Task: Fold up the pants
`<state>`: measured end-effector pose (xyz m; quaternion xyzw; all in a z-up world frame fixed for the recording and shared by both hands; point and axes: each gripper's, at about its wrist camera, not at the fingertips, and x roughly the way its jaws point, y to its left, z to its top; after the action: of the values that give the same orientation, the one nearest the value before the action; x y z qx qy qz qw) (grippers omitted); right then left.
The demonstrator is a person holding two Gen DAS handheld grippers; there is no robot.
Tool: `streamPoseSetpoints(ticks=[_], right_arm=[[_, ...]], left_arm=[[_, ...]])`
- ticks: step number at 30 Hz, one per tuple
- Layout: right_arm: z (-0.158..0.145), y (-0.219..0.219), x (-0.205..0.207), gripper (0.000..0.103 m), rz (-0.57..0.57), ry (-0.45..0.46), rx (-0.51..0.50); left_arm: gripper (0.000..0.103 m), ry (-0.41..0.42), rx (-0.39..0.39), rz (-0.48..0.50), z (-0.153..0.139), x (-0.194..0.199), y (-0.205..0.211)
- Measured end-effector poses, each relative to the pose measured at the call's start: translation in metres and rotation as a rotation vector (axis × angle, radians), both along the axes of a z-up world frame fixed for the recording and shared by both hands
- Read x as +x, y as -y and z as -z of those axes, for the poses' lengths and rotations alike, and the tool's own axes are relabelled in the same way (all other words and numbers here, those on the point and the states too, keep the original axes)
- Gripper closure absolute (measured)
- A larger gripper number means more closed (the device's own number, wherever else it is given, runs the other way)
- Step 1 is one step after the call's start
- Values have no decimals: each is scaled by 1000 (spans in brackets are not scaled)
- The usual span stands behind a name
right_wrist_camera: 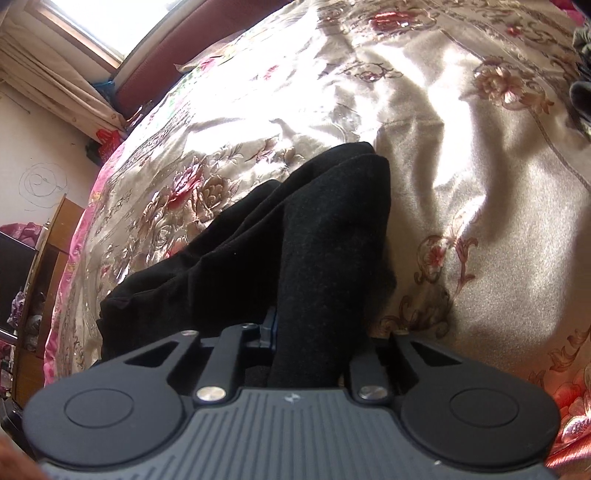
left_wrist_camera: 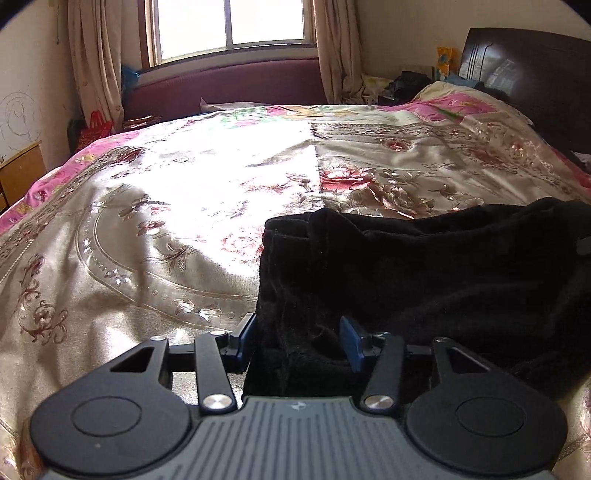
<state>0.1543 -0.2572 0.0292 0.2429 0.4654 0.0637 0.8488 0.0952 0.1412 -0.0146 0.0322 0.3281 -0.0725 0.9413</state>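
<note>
Black pants [left_wrist_camera: 424, 269] lie bunched on a shiny floral bedspread [left_wrist_camera: 166, 221]. My left gripper [left_wrist_camera: 299, 341] has its blue fingers [left_wrist_camera: 245, 338] set around the near left corner of the pants, cloth filling the gap between them. In the right wrist view the pants [right_wrist_camera: 325, 236] run away from me as a long dark fold. My right gripper [right_wrist_camera: 317, 332] is closed on this fold; only its left blue finger [right_wrist_camera: 271, 328] shows, the other is hidden under the cloth.
The bedspread [right_wrist_camera: 461, 166] covers the whole bed. A dark headboard [left_wrist_camera: 528, 77] and pillow stand at the far right, a window [left_wrist_camera: 229, 26] and maroon bench behind the bed, a wooden cabinet [left_wrist_camera: 20, 173] at the left.
</note>
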Motion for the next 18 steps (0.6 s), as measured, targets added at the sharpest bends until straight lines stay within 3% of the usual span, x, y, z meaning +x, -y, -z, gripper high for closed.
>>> streamPoseSetpoints(ticks=[5,9,13,18], right_arm=[[-39,-66,8,87,-95,72,-176],[-50,-118,12,87,-158,104,-228],[-47,-185,19,87,-264,97,-289],[-20,-261,18,87,-398,51,-381]], left_arm=[[39,36,-104,-36,8,-8,-9],[39,62,-160,-50,13,-14,-16],[39,75,-220,-51,17,-18,-24],[39,84,-269,-44,23,-22,-34]])
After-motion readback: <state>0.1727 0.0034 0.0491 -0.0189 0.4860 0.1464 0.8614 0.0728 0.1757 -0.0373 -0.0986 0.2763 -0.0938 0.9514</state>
